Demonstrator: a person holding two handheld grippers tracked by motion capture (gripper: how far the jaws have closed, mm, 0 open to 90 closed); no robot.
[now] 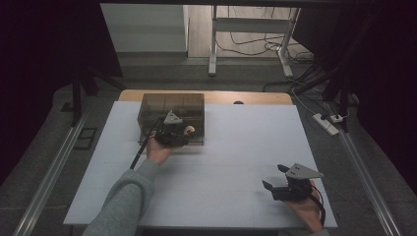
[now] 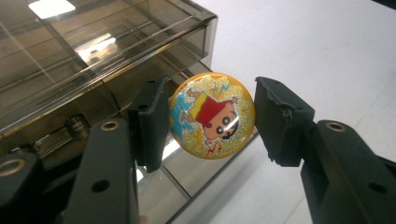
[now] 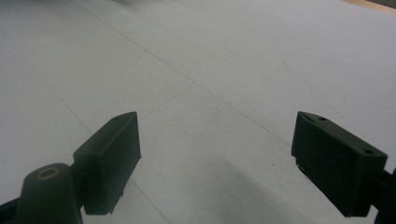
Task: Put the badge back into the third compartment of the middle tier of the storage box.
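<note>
Cartoon badge [image 2: 212, 115] sits between left gripper [image 2: 209, 122] jaws, unclamped, at smoked drawer box [image 2: 93, 56]; closing needed. Right gripper [image 3: 215, 163] wide, idle.

High view: the box [image 1: 172, 115] sits on the worktop [image 1: 221, 147] in the upper left of centre. The left gripper [image 1: 184, 133] is right at the box's near edge, with the badge [image 1: 189, 130] between its fingers [image 2: 152, 119]. In the left gripper view, the badge sits mid-frame, the box filling the upper left behind it. The right gripper [image 1: 274, 178] sits at lower right, well apart from the box, over bare worktop.
</note>
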